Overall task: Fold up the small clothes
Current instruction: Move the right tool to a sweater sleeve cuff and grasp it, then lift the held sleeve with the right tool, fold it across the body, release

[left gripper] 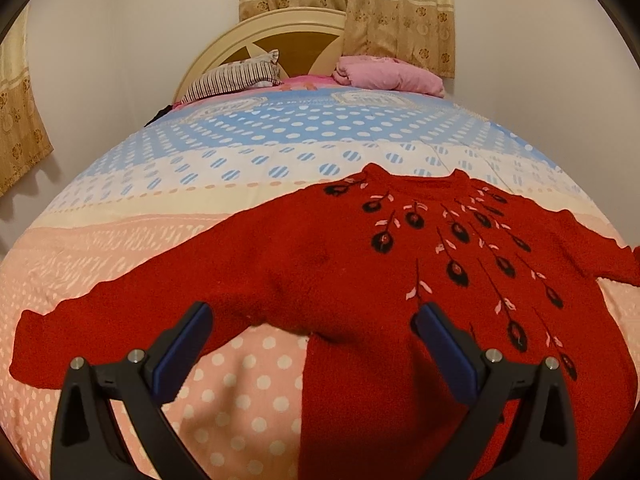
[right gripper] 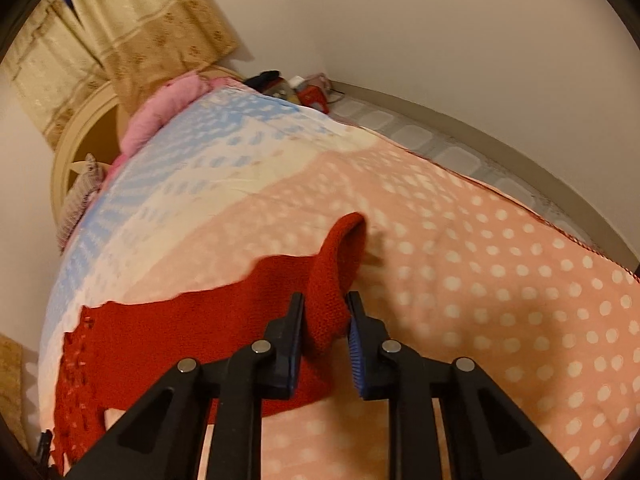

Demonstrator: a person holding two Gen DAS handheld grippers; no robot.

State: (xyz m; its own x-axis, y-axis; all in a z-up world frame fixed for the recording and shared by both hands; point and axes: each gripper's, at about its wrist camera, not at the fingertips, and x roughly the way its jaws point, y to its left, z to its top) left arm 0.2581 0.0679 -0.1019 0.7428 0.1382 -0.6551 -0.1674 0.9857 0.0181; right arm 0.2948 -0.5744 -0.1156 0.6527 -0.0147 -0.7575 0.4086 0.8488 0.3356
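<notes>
1. We found a red sweater spread front-up on the bedspread, its neck toward the far end of the bed and its hem toward us.
2. Black and pink leaf-like motifs ran down its right half in the left wrist view.
3. Our left gripper hovered over the near part of the sweater, its jaws spread wide and gripping nothing; the left finger stood over the left sleeve, the right finger over the body.
4. That left sleeve lay stretched out flat toward the left edge of the bed.
5. Our right gripper was clamped on the right sleeve: a bunched fold of red knit sat pinched between the blue pads.
6. Beyond the jaws the sleeve's cuff end rose in a hump, tilted toward the far right over the pink dotted part of the bedspread.
7. The rest of the sweater lay to the left of the right gripper, flat on the bed.
8. At the far end we saw a striped pillow, a folded pink blanket, a cream headboard and beige curtains.
</notes>
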